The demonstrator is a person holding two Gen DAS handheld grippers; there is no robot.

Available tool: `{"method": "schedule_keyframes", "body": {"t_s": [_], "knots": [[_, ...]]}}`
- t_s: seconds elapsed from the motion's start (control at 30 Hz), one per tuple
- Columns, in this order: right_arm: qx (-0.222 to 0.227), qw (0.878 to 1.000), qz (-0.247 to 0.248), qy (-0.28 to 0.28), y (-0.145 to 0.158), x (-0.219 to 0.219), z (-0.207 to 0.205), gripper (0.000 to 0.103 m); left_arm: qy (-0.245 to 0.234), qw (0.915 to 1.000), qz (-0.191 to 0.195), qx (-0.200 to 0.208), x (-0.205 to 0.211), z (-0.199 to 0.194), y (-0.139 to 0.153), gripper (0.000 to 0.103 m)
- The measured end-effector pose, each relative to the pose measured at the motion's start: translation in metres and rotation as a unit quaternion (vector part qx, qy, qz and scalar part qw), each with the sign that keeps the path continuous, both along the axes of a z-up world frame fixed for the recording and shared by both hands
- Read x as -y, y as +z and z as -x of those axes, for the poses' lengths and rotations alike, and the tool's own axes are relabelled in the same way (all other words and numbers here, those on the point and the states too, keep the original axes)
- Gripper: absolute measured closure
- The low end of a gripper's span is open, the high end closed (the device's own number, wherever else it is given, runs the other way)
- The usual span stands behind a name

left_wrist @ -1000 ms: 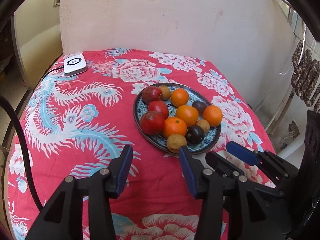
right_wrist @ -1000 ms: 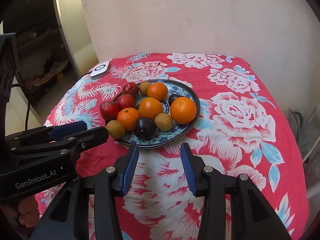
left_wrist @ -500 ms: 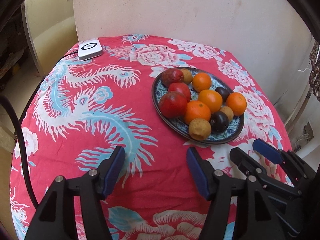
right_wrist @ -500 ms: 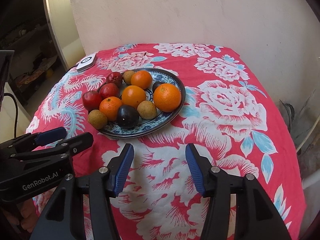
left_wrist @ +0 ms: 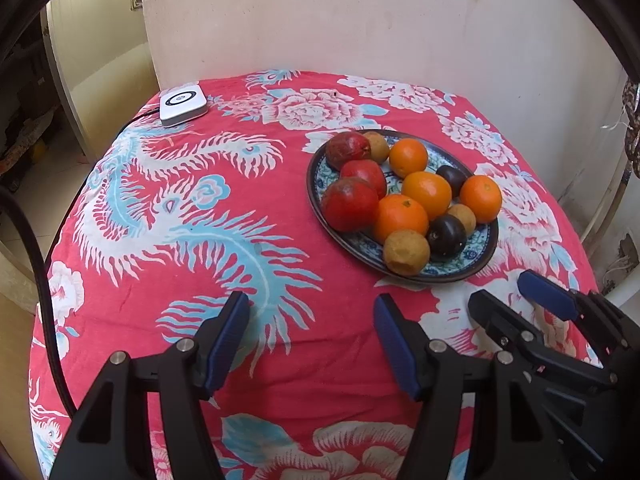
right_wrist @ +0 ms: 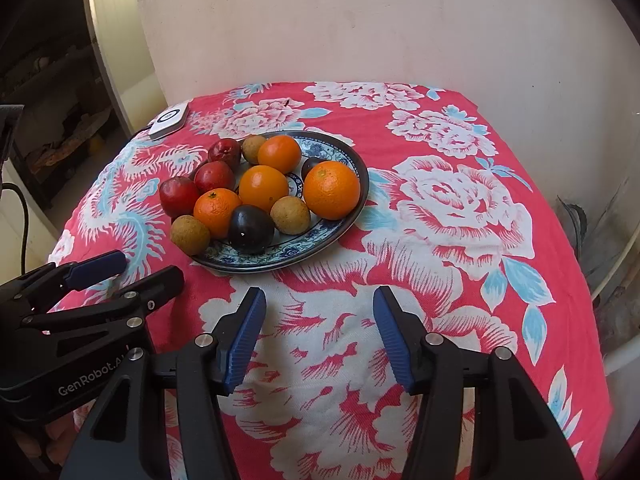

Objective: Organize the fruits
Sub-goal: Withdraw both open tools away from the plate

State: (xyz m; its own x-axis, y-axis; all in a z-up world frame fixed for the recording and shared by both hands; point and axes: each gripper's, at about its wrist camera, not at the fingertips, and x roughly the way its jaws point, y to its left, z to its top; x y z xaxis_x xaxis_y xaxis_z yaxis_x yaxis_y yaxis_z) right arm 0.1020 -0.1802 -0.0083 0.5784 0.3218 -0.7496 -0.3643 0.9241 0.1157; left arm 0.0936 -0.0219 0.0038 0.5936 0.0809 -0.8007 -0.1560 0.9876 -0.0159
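Observation:
A blue patterned plate [left_wrist: 476, 254] [right_wrist: 348, 224] on the red floral tablecloth holds several fruits: oranges [left_wrist: 426, 194] [right_wrist: 331, 189], red fruits [left_wrist: 350, 203] [right_wrist: 179, 196], dark plums [left_wrist: 446, 235] [right_wrist: 251, 228] and brown round fruits [left_wrist: 406, 251] [right_wrist: 189, 235]. My left gripper [left_wrist: 312, 316] is open and empty, near the front of the table, left of the plate. My right gripper [right_wrist: 319, 308] is open and empty, just in front of the plate. Each gripper also shows in the other's view, the right one [left_wrist: 516, 300] and the left one [right_wrist: 136, 270].
A white flat device [left_wrist: 183, 103] [right_wrist: 169, 120] with a cable lies at the table's far left corner. A pale wall [left_wrist: 360, 20] stands behind the table. The cloth [right_wrist: 460, 208] drops off at the table's left and right edges.
Both grippers have drawn back from the plate and opened a little wider. The left one has shifted leftward. The fruits have not moved.

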Motion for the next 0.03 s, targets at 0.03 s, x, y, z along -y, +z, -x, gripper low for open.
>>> {"method": "schedule_keyframes", "body": {"t_s": [0.03], "knots": [[0.0,1.0,0.0,0.0,-0.0001,-0.0003,0.0,0.045,0.0,1.0,-0.002,-0.001,0.0002,0.0,-0.0002,0.035]]}}
